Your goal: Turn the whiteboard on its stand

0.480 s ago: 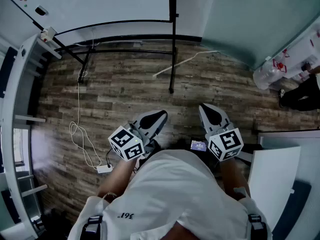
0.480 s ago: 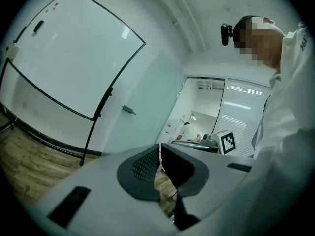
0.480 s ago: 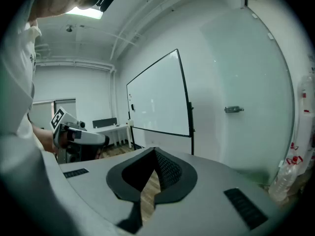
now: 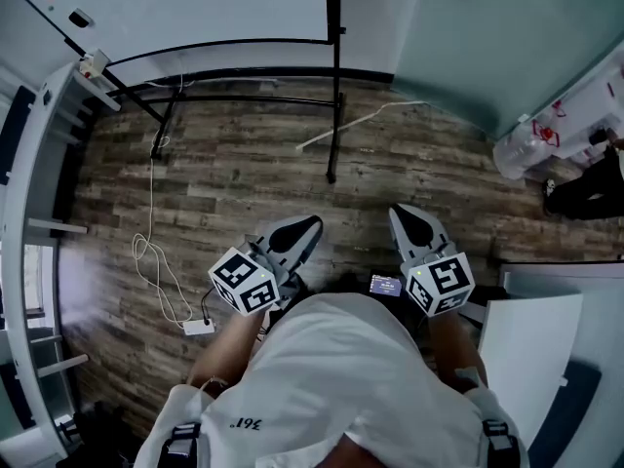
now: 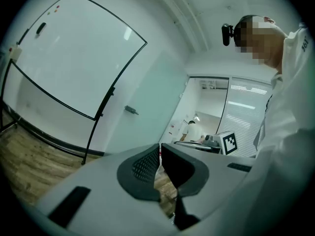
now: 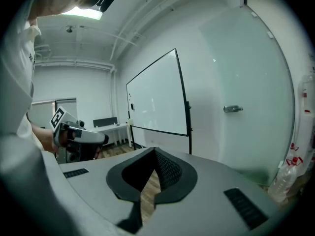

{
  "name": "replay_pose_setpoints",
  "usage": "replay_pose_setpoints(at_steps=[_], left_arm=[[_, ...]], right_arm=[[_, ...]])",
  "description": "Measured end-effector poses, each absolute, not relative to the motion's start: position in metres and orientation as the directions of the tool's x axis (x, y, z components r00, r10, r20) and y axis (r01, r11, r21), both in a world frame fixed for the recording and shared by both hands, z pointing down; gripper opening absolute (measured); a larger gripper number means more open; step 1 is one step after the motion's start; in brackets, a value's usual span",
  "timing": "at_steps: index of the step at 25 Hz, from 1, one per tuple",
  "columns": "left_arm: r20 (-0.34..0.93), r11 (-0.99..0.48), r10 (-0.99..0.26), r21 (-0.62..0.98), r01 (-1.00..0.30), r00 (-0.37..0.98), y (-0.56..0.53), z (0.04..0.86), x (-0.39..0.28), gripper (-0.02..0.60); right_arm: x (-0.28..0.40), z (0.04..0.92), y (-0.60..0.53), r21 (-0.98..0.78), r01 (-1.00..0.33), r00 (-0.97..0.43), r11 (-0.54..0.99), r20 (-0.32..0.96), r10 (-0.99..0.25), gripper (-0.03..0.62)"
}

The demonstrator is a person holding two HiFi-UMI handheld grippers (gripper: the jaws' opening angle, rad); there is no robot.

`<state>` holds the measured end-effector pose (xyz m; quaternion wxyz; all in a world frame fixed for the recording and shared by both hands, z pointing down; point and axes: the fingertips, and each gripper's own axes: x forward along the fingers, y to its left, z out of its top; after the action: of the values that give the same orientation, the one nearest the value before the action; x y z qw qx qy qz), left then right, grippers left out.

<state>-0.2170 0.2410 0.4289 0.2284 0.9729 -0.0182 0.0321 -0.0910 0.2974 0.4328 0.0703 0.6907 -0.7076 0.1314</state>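
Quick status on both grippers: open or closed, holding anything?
Left gripper: closed, jaw tips together, nothing held.
Right gripper: closed, jaw tips together, nothing held.

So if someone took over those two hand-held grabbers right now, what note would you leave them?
Left gripper: jaws together, nothing in them, held close to the body.
Right gripper: the same, shut and empty.
Whiteboard: upright on its black stand by the wall, across the wooden floor, well away from both grippers.
Done: nothing; the board is not yet touched.
Left: walk up, take hold of the board's frame and turn it. Mind the white cable on the floor.
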Motion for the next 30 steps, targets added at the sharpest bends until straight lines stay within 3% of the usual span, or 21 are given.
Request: replay_pose_setpoints(at_steps=[30], left_arm=[[0.087, -0.891, -0.109, 0.432, -0.136, 0.99, 0.203, 0.432, -0.16, 0.018]], right_arm=[[-0.025, 0.445, 0.259, -0.155, -0.986, -0.095, 0.055, 0.265, -0.96, 0.028]])
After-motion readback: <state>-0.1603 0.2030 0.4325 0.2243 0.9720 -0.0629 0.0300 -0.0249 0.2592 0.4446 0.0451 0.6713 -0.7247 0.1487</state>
